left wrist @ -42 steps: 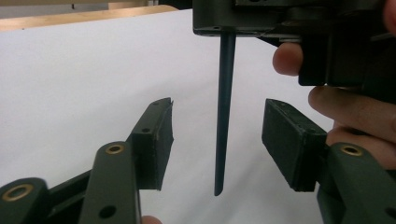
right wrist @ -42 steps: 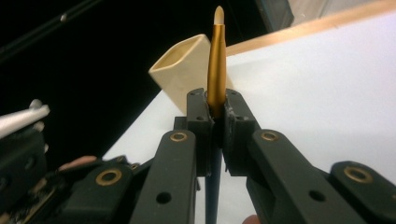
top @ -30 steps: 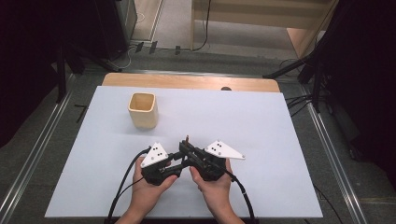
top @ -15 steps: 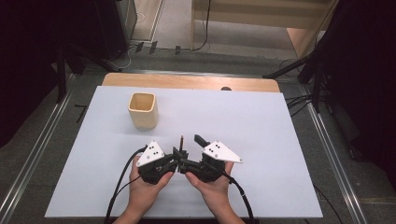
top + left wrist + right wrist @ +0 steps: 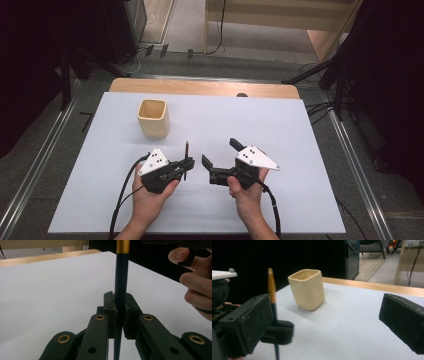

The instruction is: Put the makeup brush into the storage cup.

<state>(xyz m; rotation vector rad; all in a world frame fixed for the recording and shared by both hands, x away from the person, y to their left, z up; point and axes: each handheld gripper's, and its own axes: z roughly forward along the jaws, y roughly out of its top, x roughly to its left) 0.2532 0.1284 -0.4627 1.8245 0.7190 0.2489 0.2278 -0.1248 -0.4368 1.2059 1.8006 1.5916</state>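
Pencil stands upright, pinched between the jaws of the left gripper, dark shaft with a gold band near its top end. In the left gripper view the shaft runs straight up between the two black pads, which press against it from both sides; its lower end passes below the jaws, and I cannot tell whether it touches the table.

Left gripper sits near the front edge of the table, left of centre, held in the person's left hand. Right gripper is just beside it to the right, held in the right hand, apart from the pencil. Its jaws are spread wide and hold nothing: in the right gripper view the two pads stand far to either side, with the pencil and the left gripper's jaws showing beside the left pad.

Cream square cup stands upright on the table, toward the back left, well apart from both grippers, opening up.
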